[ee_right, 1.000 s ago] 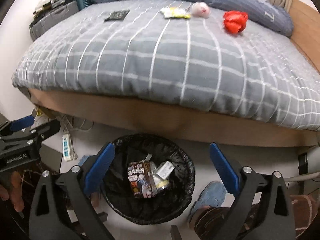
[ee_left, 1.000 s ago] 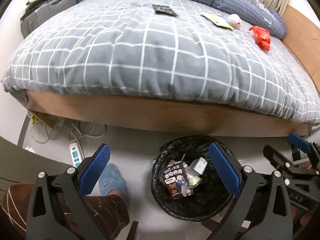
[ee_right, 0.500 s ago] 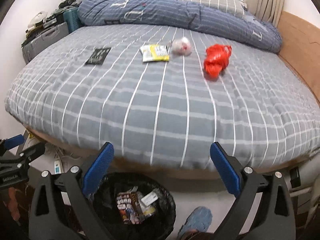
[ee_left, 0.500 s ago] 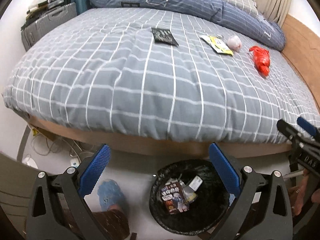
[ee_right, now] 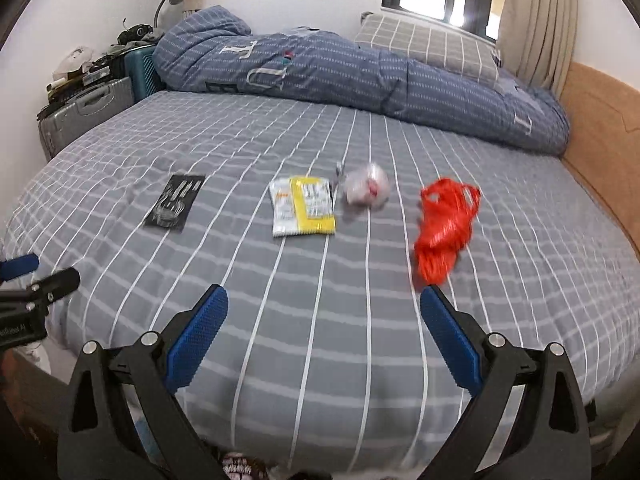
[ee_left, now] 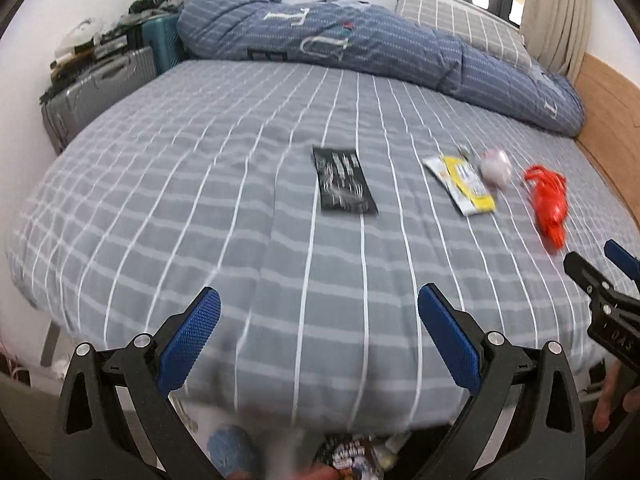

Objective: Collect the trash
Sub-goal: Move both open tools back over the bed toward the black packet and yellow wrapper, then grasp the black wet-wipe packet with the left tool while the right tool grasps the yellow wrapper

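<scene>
Both grippers, left (ee_left: 319, 334) and right (ee_right: 323, 336), wide open and empty above bed (ee_right: 360, 320); black packet (ee_right: 175, 202), yellow packet (ee_right: 303, 205), red bag (ee_right: 444, 228) lie ahead.

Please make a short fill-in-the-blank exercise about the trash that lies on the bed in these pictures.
1. The crumpled plastic bag on the bed is ____ in colour.
2. Both claws, left and right, are ____.
3. The black wrapper lies ____ of the yellow packet in the right view.

Missing words: red; open; left
</scene>
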{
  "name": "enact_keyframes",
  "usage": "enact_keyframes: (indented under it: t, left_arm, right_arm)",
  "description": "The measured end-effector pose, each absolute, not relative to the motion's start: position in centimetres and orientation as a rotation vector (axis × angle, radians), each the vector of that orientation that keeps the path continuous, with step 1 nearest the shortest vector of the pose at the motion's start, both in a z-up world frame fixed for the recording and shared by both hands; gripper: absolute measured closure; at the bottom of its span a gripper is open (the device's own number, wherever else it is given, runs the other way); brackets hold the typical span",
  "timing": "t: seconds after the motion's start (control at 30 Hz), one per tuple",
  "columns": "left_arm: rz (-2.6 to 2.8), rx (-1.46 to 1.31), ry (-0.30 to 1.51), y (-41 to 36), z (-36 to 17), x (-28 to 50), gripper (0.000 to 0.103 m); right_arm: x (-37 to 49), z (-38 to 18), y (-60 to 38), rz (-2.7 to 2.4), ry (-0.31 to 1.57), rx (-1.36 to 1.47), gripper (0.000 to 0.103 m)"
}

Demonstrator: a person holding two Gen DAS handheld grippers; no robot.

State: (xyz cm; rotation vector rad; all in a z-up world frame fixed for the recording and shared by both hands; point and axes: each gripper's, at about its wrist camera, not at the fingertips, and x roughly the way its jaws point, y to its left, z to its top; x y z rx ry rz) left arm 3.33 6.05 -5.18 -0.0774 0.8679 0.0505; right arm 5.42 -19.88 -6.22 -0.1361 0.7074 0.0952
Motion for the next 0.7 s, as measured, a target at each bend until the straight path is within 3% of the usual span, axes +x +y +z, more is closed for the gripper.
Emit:
enact_keyframes:
  t: [0.7]
  left_arm:
    - [0.066,-0.08,0.961,5.1,-10.1,19.8,0.006]
  right_arm:
    - [21.7,-11.9,-17.1,0.133,0.862,-0.091,0.012]
